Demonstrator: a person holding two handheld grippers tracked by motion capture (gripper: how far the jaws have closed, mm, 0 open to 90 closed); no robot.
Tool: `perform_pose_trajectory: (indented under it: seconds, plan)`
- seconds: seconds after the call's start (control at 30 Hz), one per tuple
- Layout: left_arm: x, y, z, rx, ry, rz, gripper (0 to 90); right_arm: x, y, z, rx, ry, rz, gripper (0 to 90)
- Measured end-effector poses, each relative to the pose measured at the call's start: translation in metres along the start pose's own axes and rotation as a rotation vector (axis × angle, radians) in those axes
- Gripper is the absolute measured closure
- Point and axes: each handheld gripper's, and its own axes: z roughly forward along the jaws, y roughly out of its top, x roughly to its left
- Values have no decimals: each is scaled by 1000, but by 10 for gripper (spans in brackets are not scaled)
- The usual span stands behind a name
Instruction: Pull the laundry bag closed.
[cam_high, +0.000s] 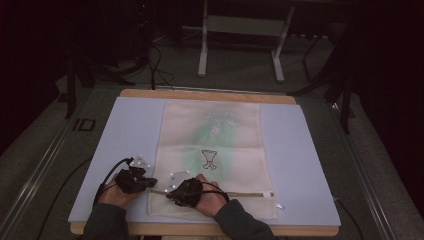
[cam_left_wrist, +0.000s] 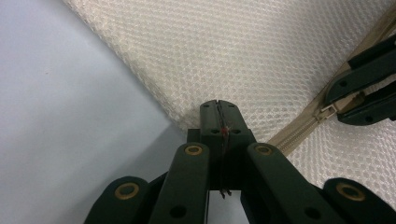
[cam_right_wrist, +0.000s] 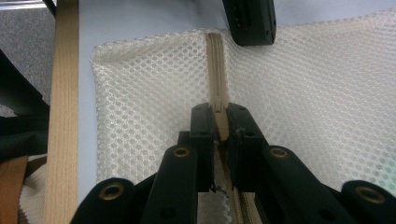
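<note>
A white mesh bag (cam_high: 215, 145) lies flat on a light blue mat (cam_high: 130, 130), with a beige zipper (cam_high: 250, 194) running across its near end. My left gripper (cam_high: 150, 182) is at the bag's left edge beside the zipper's end, its jaws shut on the mesh edge (cam_left_wrist: 218, 105). Just to its right, my right gripper (cam_high: 170, 194) is shut on the zipper (cam_right_wrist: 221, 112). In the left gripper view the right gripper (cam_left_wrist: 348, 100) has the metal zipper pull (cam_left_wrist: 327, 112) at its tips. The left gripper's tip (cam_right_wrist: 248, 21) sits past the zipper's end (cam_right_wrist: 215, 60).
The mat covers a wooden table whose edge (cam_high: 200, 94) shows at the back and runs beside the bag (cam_right_wrist: 63, 93). Something green with a small drawing (cam_high: 210, 159) shows through the mesh. A metal stand (cam_high: 240, 25) and cables (cam_high: 155, 65) are on the dark floor behind.
</note>
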Motion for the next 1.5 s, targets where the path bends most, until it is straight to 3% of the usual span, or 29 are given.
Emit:
perform_pose_trajectory:
  seconds: [1.5]
  plan:
    - [0, 0, 0, -1, -1, 3, 898, 1, -16, -17, 30, -18, -9, 821]
